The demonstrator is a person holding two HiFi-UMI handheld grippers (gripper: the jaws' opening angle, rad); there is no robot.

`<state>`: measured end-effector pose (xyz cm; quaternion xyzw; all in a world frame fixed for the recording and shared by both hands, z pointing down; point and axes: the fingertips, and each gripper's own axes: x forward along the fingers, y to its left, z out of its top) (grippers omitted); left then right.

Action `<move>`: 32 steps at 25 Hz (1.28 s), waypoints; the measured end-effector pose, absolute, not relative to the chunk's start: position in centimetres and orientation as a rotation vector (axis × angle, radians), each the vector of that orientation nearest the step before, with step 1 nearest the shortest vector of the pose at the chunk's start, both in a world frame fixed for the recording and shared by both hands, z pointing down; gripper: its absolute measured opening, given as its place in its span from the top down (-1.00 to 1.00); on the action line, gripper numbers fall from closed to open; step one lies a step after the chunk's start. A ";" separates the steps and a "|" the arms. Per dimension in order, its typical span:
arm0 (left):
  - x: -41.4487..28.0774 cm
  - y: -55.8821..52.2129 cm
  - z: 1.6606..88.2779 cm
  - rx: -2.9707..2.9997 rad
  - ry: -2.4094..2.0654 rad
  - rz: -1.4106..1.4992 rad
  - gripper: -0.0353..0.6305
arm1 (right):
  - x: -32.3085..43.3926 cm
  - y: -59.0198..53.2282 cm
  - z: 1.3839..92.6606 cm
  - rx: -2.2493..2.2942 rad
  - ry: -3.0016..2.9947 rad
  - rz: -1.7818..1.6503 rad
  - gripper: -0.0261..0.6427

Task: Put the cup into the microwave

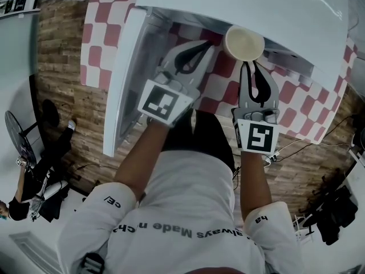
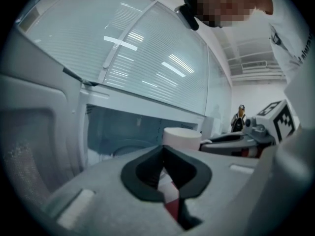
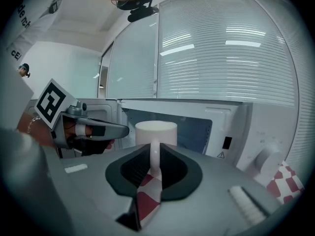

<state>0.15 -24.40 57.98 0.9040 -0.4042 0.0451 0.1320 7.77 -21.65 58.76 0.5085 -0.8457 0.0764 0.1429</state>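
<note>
The right tongs are closed on the thin handle of the cup. They hold it upright in the air, just in front of the open microwave, and it is not yet inside. Gripping by the handle probably leaves the cup's body free to pass through the opening. The left tongs are closed on nothing, between the cup and the open door, over the checkered counter.
</note>
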 end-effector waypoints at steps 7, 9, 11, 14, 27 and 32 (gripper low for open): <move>-0.3 -26.0 60.0 2.618 -1.222 0.150 0.88 | 8.0 -24.2 60.6 1.521 -2.430 0.202 0.80; -0.3 -26.4 60.4 2.624 -1.234 0.156 0.88 | 8.0 -24.9 60.9 1.537 -2.430 0.187 0.80; -0.4 -26.8 60.7 2.630 -1.250 0.158 0.88 | 8.0 -25.3 61.3 1.541 -2.425 0.177 0.80; -0.8 -27.3 60.8 2.635 -1.274 0.154 0.88 | 7.9 -25.9 61.5 1.559 -2.426 0.168 0.80; -1.0 -29.6 62.1 2.656 -1.318 0.145 0.88 | 8.4 -28.2 63.5 1.607 -2.395 0.175 0.80; -0.5 -30.5 62.2 2.680 -1.319 0.137 0.88 | 8.4 -29.6 63.6 1.613 -2.395 0.135 0.80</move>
